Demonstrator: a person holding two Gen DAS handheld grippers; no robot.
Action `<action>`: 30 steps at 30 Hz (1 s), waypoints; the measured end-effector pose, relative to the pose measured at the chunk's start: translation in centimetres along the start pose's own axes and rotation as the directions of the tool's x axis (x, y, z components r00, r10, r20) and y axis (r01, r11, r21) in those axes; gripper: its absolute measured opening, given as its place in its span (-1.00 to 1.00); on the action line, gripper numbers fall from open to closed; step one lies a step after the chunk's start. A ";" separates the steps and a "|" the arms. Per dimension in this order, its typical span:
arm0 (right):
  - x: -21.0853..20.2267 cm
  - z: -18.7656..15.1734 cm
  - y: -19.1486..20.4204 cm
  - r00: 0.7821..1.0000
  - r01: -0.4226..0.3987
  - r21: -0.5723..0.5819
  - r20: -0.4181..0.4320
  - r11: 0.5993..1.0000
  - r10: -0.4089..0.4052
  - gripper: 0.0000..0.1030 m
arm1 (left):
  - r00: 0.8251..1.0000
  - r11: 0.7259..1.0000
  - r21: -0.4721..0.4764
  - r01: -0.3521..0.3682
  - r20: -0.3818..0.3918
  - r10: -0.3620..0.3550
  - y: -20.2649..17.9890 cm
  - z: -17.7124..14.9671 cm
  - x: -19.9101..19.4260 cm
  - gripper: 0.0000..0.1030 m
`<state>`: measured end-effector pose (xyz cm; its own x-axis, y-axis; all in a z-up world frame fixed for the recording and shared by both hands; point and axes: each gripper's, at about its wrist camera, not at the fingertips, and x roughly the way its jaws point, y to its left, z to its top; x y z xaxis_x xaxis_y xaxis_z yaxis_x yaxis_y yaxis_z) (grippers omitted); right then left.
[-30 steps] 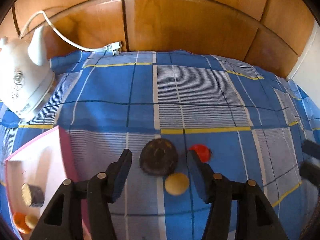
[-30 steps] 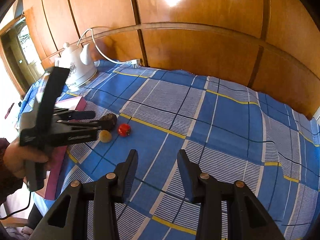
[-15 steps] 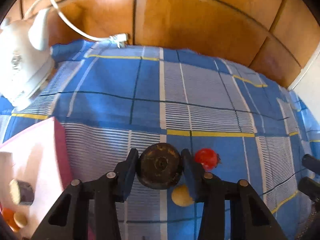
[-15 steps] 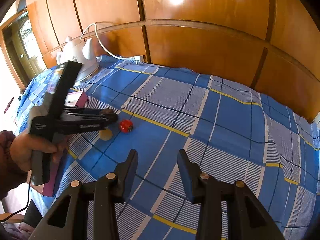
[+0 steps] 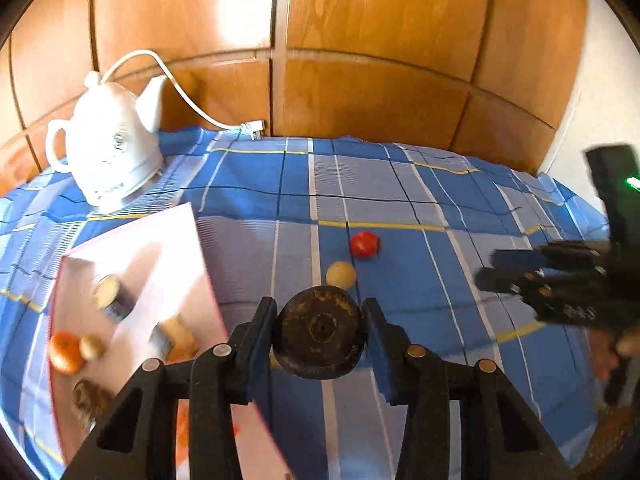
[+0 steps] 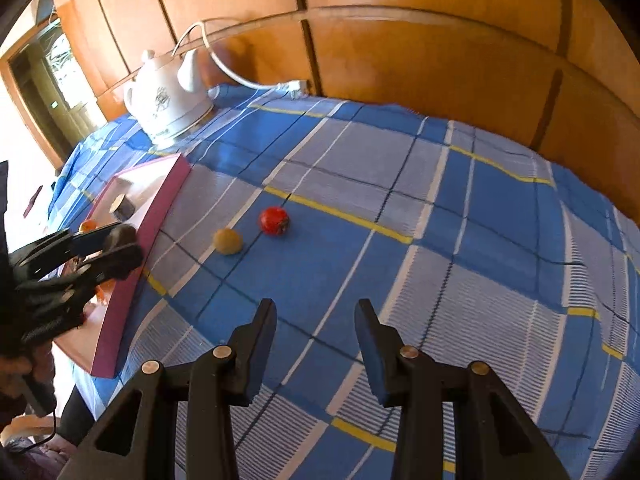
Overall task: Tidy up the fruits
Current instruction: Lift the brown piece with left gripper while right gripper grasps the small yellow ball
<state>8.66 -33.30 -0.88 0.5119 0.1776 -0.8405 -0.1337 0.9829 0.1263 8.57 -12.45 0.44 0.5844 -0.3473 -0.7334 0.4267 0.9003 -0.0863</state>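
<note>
Nearest the left wrist camera, the left gripper point(image 5: 320, 330) is clamped on a dark round fruit point(image 5: 320, 332), its pads pressing both flanks and the fruit lifted clear of the cloth point(image 5: 420, 184). Its jaws closed on the fruit within the last second. The right gripper point(image 6: 316, 334) hovers over bare cloth, jaws apart and empty. Beside the left gripper sits the pink box point(image 5: 192, 240), already holding several fruits. Beyond lie a yellow fruit point(image 5: 341, 275) and a red fruit point(image 5: 365, 244), near each other, loose on the cloth. A white kettle point(image 5: 108, 152) stands at the far edge. To finish this step well, carry the fruit level over the box wall, lower it into a free spot, then release.
</note>
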 end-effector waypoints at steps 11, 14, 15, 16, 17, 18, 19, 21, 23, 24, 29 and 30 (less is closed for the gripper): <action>2.7 -1.3 1.7 0.996 -0.022 -0.058 -0.088 0.998 0.017 -0.20 | 0.996 0.997 -0.032 -0.066 0.062 0.068 1.3 -3.7 -4.8 -0.14; 3.6 -1.5 2.4 0.991 -0.036 -0.074 -0.130 0.997 0.027 -0.20 | 0.996 0.997 -0.054 -0.064 0.060 0.067 2.1 -4.4 -5.4 -0.14; 3.7 -1.4 2.8 0.990 -0.033 -0.083 -0.136 0.996 0.021 -0.20 | 0.996 0.996 -0.061 -0.064 0.065 0.068 2.5 -4.7 -5.7 -0.14; 3.7 -1.3 3.1 0.991 -0.036 -0.084 -0.134 0.996 0.025 -0.20 | 0.995 0.996 -0.068 -0.066 0.067 0.070 2.7 -4.8 -5.9 -0.14; 3.7 -1.0 3.4 0.992 -0.044 -0.074 -0.125 0.996 0.034 -0.20 | 0.995 0.995 -0.078 -0.066 0.068 0.071 3.1 -5.0 -6.0 -0.14; 3.7 -0.7 3.7 0.993 -0.054 -0.061 -0.113 0.997 0.047 -0.20 | 0.995 0.994 -0.090 -0.064 0.070 0.070 3.5 -5.2 -6.2 -0.14; 3.6 -0.4 3.9 0.993 -0.063 -0.051 -0.101 0.997 0.057 -0.20 | 0.995 0.993 -0.097 -0.064 0.072 0.071 3.7 -5.3 -6.4 -0.14; 3.8 0.6 4.9 0.994 -0.087 -0.031 -0.062 0.996 0.085 -0.20 | 0.994 0.991 -0.117 -0.070 0.077 0.080 4.6 -5.7 -6.9 -0.14; 4.2 1.5 5.8 0.995 -0.098 -0.022 -0.035 0.995 0.097 -0.20 | 0.992 0.987 -0.139 -0.081 0.082 0.093 5.7 -6.1 -7.5 -0.14; 4.5 1.9 6.2 0.995 -0.097 -0.018 -0.026 0.995 0.097 -0.20 | 0.991 0.985 -0.149 -0.089 0.085 0.102 6.3 -6.3 -7.8 -0.14; 7.1 3.4 7.9 0.999 -0.051 -0.020 -0.017 0.999 0.050 -0.20 | 0.983 0.967 -0.217 -0.131 0.096 0.155 9.4 -7.2 -9.4 -0.14; 7.6 3.6 8.0 0.999 -0.033 -0.017 -0.019 0.999 0.033 -0.20 | 0.981 0.962 -0.233 -0.143 0.098 0.169 10.1 -7.4 -9.8 -0.14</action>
<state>14.51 -23.95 -4.37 0.4907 0.2089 -0.8459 -0.1646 0.9756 0.1454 2.10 2.01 1.75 0.7128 -0.2139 -0.6679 0.1663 0.9767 -0.1353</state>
